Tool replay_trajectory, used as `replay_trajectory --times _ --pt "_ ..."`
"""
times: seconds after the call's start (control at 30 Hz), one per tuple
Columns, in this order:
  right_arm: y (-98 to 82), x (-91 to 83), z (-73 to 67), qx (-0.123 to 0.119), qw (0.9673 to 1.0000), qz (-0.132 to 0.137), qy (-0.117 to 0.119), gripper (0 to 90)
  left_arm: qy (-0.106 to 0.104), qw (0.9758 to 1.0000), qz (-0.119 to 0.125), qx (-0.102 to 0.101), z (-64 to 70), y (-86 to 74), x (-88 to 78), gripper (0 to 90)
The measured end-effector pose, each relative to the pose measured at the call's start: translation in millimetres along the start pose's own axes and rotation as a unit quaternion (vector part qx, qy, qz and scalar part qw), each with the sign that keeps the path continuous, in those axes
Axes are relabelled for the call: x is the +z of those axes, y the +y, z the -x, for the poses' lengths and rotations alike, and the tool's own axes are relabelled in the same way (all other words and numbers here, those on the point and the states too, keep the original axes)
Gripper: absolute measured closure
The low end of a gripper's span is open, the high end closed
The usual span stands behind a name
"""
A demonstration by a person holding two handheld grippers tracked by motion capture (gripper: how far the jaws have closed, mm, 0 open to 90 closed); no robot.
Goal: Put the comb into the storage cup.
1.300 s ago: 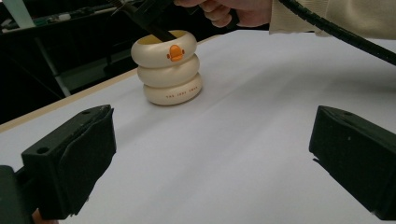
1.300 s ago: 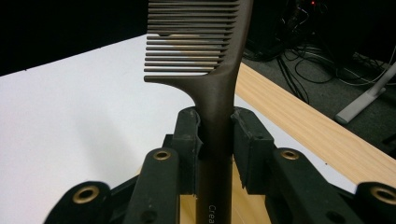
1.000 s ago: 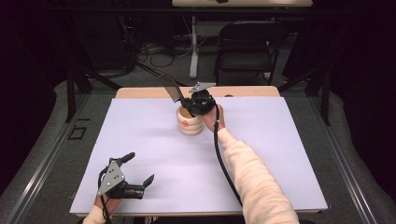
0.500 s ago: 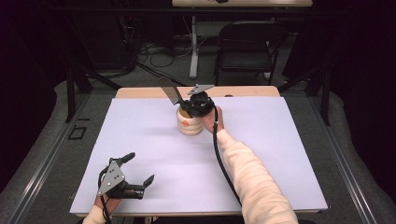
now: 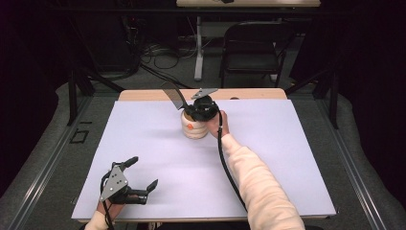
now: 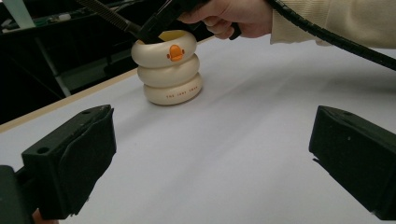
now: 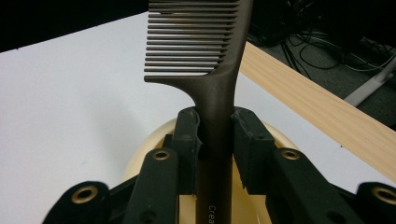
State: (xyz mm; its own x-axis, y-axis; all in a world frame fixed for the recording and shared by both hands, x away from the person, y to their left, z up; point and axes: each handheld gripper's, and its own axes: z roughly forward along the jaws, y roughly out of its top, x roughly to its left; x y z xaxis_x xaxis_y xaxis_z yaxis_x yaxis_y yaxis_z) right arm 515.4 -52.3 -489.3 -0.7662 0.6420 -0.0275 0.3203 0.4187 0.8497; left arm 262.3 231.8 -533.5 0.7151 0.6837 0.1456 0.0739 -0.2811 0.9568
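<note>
Right gripper view: the right gripper (image 7: pixel 214 140) clamps a comb (image 7: pixel 212 70) by its handle, directly above the cream holder (image 7: pixel 140 158), comb upright.

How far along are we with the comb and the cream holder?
Done: the right gripper is shut on the comb by its handle. In hand: the comb sits over the open top of the ringed cream holder. Left: whether it goes in or comes out is unclear. The left gripper rests open.

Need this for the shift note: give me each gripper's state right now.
Left gripper: open, holding nothing.
Right gripper: shut on the comb, over the cream holder.
</note>
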Motion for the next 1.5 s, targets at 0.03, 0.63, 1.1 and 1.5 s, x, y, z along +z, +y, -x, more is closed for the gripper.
replay_trajectory --times 0.03,0.63,1.1,1.5 --pt "-0.1 -0.1 0.2 0.000 1.0000 -0.001 0.000 71.5 0.000 1.0000 0.000 0.000 0.0 0.0 -0.1 0.6" --pt "6.6 -34.1 2.6 0.019 0.9998 -0.005 0.000 24.7 0.000 1.0000 0.002 0.001 -0.3 0.5 -0.4 0.5" --pt "3.7 -70.3 1.2 0.010 0.9991 -0.023 0.035 10.1 -0.001 1.0000 0.002 -0.001 0.3 0.5 0.0 0.5" --pt "-8.2 -99.9 4.5 0.014 0.9989 -0.018 0.042 3.0 -0.001 1.0000 0.002 -0.001 0.4 0.3 -0.1 0.5"
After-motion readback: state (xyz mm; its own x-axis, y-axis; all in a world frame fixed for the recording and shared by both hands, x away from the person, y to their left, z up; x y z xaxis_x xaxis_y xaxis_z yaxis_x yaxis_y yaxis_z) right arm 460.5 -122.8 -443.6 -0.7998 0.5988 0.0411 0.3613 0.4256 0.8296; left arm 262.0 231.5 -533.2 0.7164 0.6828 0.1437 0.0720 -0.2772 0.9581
